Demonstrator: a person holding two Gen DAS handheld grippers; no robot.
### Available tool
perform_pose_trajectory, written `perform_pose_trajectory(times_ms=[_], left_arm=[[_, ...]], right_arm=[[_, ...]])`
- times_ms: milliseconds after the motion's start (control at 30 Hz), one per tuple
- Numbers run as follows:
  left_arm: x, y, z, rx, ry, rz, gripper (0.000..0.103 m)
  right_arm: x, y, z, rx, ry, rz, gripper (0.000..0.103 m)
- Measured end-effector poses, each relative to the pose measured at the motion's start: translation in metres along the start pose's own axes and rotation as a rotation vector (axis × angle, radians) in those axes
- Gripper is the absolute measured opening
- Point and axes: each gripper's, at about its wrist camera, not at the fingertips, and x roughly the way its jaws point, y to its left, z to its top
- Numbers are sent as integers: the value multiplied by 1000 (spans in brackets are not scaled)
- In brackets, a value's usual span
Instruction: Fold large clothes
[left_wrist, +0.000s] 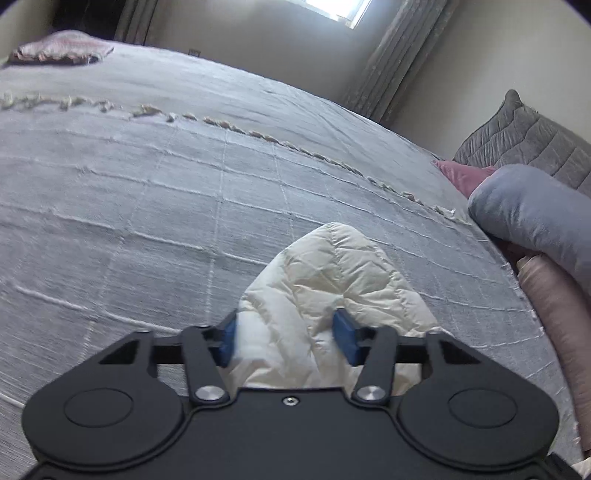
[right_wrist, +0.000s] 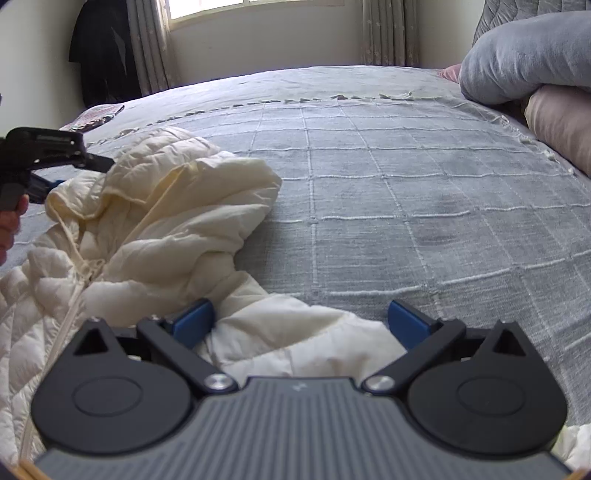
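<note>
A cream quilted puffer jacket (right_wrist: 159, 229) lies crumpled on the grey checked bedspread (right_wrist: 406, 192). My left gripper (left_wrist: 290, 341) has its blue pads either side of a bunched fold of the jacket (left_wrist: 332, 280) and grips it, held a little above the bed. It also shows in the right wrist view (right_wrist: 55, 173) at the jacket's far left edge. My right gripper (right_wrist: 301, 326) is open wide, with a part of the jacket lying between its blue fingers (right_wrist: 194, 323).
A grey-blue pillow (right_wrist: 524, 62) and a pink pillow (right_wrist: 561, 122) lie at the bed's right. A folded pink cloth (left_wrist: 61, 51) sits at the far left corner. A dark garment (right_wrist: 103, 55) hangs by the curtained window.
</note>
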Motion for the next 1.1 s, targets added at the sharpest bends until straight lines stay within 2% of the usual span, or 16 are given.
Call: perform_pose_trajectory(times_ms=[67, 100, 167, 267, 400, 500, 633, 767, 833, 867, 900, 933, 967, 1000, 1100], left_arm=[[-4, -12, -6, 28, 0, -4, 14], [-11, -22, -9, 87, -13, -13, 9], [-30, -42, -15, 199, -47, -18, 7], [-70, -70, -22, 318, -99, -66, 6], [-130, -106, -46, 557, -153, -136, 6], [-161, -117, -76, 725, -125, -156, 6], [-180, -107, -126, 824, -11, -178, 7], [-184, -88, -179, 862, 117, -155, 17], [-193, -81, -196, 874, 126, -147, 22], [-199, -77, -199, 865, 120, -147, 35], [-207, -73, -201, 834, 116, -153, 53], [-213, -68, -200, 794, 117, -166, 62], [-220, -62, -197, 742, 116, -186, 76], [-225, -57, -194, 692, 110, -205, 84], [-243, -41, -184, 548, 66, -236, 88]], right_arm=[[0, 0, 1, 2, -2, 1, 103], [-1, 1, 1, 1, -3, 1, 103], [0, 1, 1, 3, -5, 2, 103], [1, 0, 0, 9, -12, 6, 103], [-7, -4, -1, 36, -19, 31, 103], [-29, -16, -7, 70, 3, 119, 103], [-70, -38, -14, 112, -4, 168, 103], [-102, -61, -12, 198, 0, 222, 103], [-116, -71, -11, 230, 2, 252, 103], [-121, -75, -10, 244, 2, 267, 103], [-127, -80, -9, 265, 3, 287, 103], [-132, -85, -8, 290, 4, 311, 103], [-135, -89, -7, 317, 6, 335, 103], [-137, -92, -6, 350, 11, 365, 103], [-130, -95, -4, 456, 54, 479, 100]])
